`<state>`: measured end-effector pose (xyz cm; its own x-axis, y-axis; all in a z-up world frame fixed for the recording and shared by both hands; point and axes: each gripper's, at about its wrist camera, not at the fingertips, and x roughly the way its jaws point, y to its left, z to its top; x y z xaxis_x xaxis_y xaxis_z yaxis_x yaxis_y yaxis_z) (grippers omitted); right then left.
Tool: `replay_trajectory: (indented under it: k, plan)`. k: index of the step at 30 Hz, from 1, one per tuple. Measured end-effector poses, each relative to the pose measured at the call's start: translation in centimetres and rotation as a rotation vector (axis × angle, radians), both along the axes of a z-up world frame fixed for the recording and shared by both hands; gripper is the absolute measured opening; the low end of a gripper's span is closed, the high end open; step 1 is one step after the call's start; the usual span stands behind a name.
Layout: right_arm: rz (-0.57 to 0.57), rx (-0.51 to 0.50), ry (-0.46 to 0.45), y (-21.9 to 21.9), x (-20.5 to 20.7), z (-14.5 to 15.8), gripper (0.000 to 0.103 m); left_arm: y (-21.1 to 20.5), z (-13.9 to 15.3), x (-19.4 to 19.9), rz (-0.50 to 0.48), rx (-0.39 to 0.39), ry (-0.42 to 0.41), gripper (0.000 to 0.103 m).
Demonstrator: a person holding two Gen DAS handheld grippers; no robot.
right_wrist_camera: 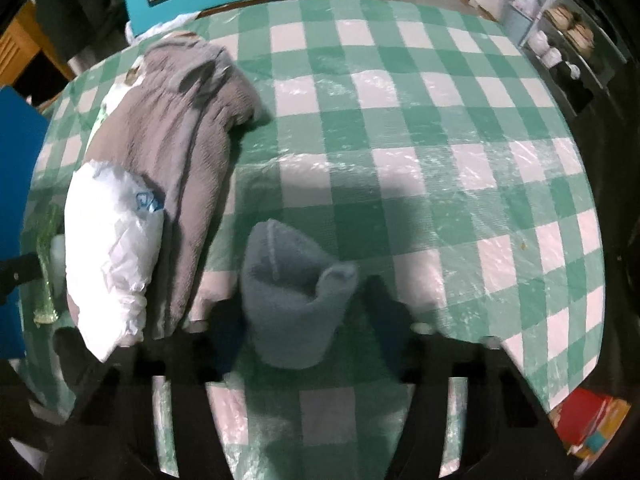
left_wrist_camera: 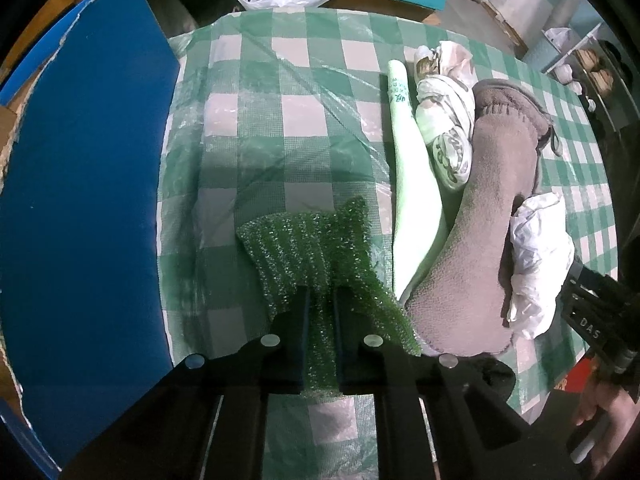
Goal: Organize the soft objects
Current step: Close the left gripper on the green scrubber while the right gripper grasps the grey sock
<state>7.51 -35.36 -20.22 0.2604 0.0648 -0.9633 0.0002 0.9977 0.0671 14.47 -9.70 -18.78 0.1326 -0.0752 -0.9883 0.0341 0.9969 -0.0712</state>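
Roughly midway, by the look of it. Already gathered into one heap on the checkered surface (left_wrist_camera: 304, 80): a brown fleece garment (left_wrist_camera: 480, 208), a pale green foam sheet (left_wrist_camera: 412, 168) tucked just beside it, a patterned white bundle (left_wrist_camera: 444, 120) against the foam, and a crumpled white plastic bag (left_wrist_camera: 540, 256) lying on the fleece.

Still loose, two pieces, each already at a gripper. Left hand-held gripper (left_wrist_camera: 320, 336) clamped tight on a dark green mesh sponge (left_wrist_camera: 312, 256), jaws pinched close with the mesh squeezed between them; sponge lying on the surface just left of the heap, one corner touching or overlapping the foam and fleece. Right hand-held gripper (right_wrist_camera: 304, 328) straddling a small grey-blue knitted piece (right_wrist_camera: 292, 296), perhaps a sock or cap, which stands apart from the heap, near the fleece edge; jaws on either side of it, left one close against the knit, right one with a visible gap, so not yet a firm pinch.

Left to do, probably: carrying both pieces over to the heap or to the blue board (left_wrist_camera: 88, 200) on the left; final spot impossible to tell from here.
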Motion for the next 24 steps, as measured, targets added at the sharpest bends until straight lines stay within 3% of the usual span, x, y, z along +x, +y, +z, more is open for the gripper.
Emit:
replay_trajectory:
  k: [4,14,16,18,20,22,24]
  plan:
    - [0.005,-0.016,-0.008,0.1,-0.1,0.3,0.028,-0.2,0.5,-0.9,-0.01,0.008,-0.015,0.009]
    - [-0.017,-0.005,-0.102,0.1,-0.6,3.9,0.025,-1.7,3.1,0.6,-0.036,0.01,-0.093,0.009]
    - [-0.012,0.001,-0.117,0.3,-0.9,4.6,0.025,-0.8,3.9,-1.7,-0.034,0.006,-0.099,0.009]
    - [-0.01,0.01,-0.125,0.4,-1.1,5.2,0.025,-0.7,3.7,-1.2,-0.018,-0.01,-0.087,0.009]
    - [-0.007,0.021,-0.132,0.4,-1.5,5.7,0.025,0.7,3.3,-1.4,0.013,-0.037,-0.058,0.016]
    - [-0.001,0.031,-0.139,0.6,-1.7,6.0,0.025,2.4,2.9,-2.9,0.051,-0.062,-0.03,0.039]
    - [0.007,0.036,-0.143,0.7,-1.9,6.2,0.025,3.0,2.7,-3.3,0.09,-0.085,-0.03,0.047]
